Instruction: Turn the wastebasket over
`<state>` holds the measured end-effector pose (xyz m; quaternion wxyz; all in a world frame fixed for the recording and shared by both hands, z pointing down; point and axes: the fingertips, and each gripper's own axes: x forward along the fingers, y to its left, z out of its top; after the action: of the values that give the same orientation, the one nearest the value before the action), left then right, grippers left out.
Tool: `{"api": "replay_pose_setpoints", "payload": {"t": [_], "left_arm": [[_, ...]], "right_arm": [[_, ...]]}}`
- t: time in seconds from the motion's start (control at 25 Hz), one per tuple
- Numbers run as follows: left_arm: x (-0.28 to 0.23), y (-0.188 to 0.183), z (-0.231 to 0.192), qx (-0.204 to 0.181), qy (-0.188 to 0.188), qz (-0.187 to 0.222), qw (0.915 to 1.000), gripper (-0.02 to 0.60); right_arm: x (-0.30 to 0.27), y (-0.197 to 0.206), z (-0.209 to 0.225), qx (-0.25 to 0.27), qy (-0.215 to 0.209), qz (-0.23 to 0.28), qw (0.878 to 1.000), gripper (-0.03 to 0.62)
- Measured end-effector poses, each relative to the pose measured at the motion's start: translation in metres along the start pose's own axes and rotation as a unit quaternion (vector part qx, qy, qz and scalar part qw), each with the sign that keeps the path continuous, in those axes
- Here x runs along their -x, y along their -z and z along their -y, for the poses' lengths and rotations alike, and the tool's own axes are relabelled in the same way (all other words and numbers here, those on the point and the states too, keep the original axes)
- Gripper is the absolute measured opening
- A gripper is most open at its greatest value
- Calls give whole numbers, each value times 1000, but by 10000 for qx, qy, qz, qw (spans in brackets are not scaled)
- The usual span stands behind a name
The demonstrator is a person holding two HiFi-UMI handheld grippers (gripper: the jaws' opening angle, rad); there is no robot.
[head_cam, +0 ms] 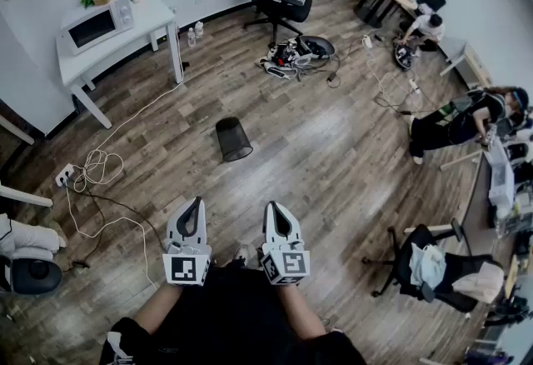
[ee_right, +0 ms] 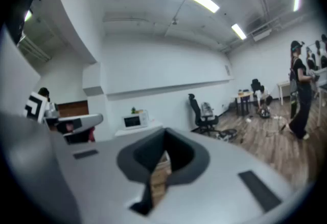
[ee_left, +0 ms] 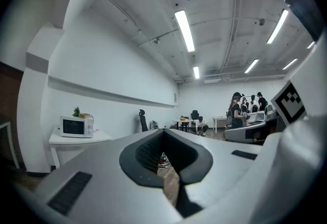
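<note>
Black wire-mesh wastebasket [head_cam: 234, 139] sits on the wood-plank floor [head_cam: 333, 155] straight ahead of me, long axis running away from me, narrow end far, wide end near; can't tell if it stands or lies. Bare floor all round it, w/ the white cable [head_cam: 98, 165] at left and white table [head_cam: 155, 14] well apart. My left gripper [head_cam: 196, 203] & right gripper [head_cam: 273, 208] are both pressed together, nothing in them.
</note>
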<state>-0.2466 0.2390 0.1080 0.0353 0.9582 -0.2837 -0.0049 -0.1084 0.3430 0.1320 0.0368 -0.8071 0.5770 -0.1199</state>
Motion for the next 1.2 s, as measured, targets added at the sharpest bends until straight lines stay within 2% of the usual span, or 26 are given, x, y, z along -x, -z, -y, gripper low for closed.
{"api": "replay_pose_setpoints", "payload": {"t": [0.16, 0.52, 1.04, 1.2], "left_arm": [[-1, -4, 3, -62, 15, 64, 10000, 28], [-2, -3, 12, -78, -27, 64, 9999, 28], [-13, 1, 42, -11, -376, 14, 9993, 28], [-18, 3, 60, -137, -484, 52, 9987, 28]], "right_arm": [[2, 9, 5, 36, 25, -22, 10000, 29], [5, 3, 8, -87, -124, 69, 9999, 29], [12, 3, 42, -64, -348, -80, 9993, 29], [16, 2, 62, -23, -471, -69, 9989, 29]]}}
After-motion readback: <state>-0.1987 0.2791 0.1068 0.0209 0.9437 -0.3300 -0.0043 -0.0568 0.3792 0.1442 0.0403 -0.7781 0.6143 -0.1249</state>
